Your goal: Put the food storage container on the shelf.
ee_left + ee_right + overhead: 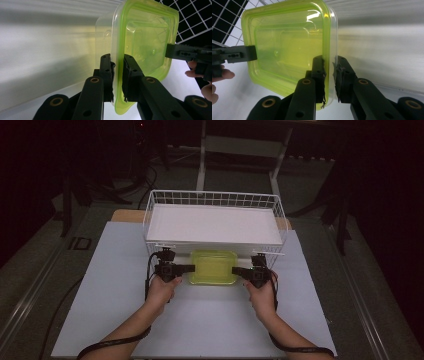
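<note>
A clear plastic container with a yellow-green lid hangs between my two grippers, just in front of the white wire basket. My left gripper is shut on the container's left rim; in the left gripper view its pads clamp the lid edge. My right gripper is shut on the right rim, and the right gripper view has its pads pinching the lid and wall. Each gripper view also shows the other gripper's jaw on the far rim.
The wire basket holds a flat white panel and stands at the back of a pale mat on the table. Dark floor and stand legs surround the table. Cables trail from both grippers along the forearms.
</note>
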`<state>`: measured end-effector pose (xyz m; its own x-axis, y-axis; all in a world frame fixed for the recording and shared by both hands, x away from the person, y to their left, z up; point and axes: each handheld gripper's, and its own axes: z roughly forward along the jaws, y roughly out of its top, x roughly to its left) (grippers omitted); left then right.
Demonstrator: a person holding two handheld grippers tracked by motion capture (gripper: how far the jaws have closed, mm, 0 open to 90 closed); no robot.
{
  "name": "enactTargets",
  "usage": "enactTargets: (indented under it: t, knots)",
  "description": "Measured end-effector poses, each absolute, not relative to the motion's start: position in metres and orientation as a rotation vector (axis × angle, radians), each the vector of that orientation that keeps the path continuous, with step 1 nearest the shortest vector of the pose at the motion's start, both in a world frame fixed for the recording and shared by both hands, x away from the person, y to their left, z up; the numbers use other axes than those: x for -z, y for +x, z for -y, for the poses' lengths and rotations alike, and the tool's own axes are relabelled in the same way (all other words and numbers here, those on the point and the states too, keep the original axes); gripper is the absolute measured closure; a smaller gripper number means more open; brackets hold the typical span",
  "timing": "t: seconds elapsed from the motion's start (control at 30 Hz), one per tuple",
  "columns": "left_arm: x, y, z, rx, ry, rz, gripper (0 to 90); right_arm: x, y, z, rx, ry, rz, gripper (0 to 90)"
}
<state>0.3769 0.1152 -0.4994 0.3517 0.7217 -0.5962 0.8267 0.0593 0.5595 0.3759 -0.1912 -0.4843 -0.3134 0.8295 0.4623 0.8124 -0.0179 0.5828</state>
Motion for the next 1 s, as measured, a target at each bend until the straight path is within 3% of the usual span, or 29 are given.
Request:
enactTargets:
  t: [0.23,0.6,1.0]
  knots:
    - [0.503,0.378,-0.116,0.131,1.65,-1.391,78.9,0.487,0.381,0.19,-1.292,1.781,-2.163,77.7]
    - [0.513,0.376,-0.112,0.025,1.622,-1.351,65.1,0.49,0.383,0.185,-1.259,1.71,-2.112,68.4]
    - [0.509,0.37,-0.106,-0.075,1.621,-1.345,57.5,0.491,0.38,0.185,-1.297,1.633,-2.101,56.5]
